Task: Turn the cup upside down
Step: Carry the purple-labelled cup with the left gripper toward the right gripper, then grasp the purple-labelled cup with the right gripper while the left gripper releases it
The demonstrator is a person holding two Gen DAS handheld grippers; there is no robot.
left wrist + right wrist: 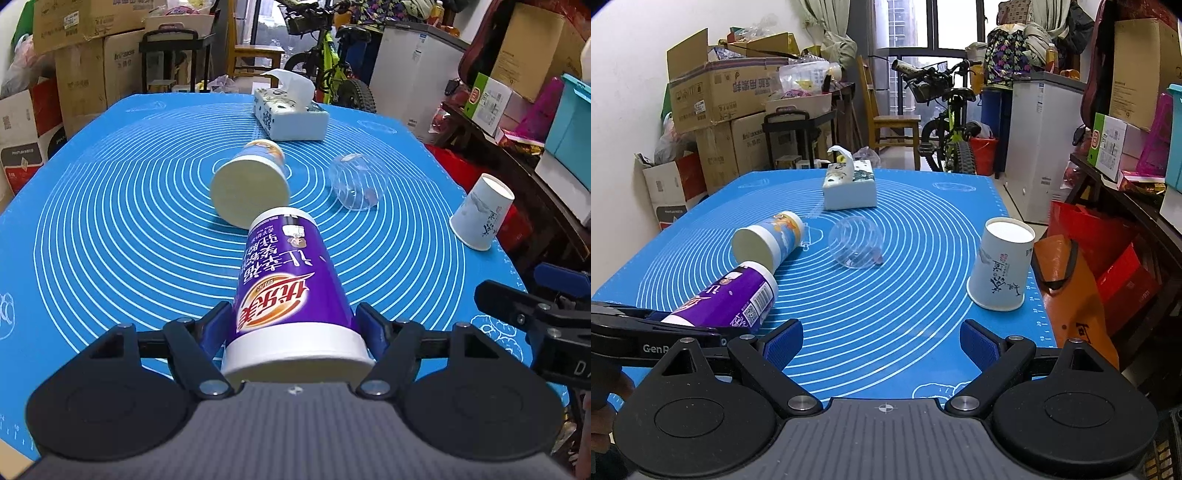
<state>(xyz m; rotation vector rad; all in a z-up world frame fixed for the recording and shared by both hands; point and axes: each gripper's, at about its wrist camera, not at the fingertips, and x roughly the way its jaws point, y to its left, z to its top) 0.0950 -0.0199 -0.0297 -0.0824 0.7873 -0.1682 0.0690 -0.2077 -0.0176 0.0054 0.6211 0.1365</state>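
Your left gripper [293, 325] has its jaws clamped on the purple cup [286, 280] near its wide end — held on its side over the blue mat [110, 229] on the table — while your right gripper [881, 343] hangs wide open, empty.

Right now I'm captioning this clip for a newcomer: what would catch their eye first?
The purple cup, clamped on its side in the left gripper low over the blue mat. Beyond it lie a second printed cup and a clear cup, both tipped over. At the mat's right edge a white paper cup already stands upside down, ahead of the open right gripper.
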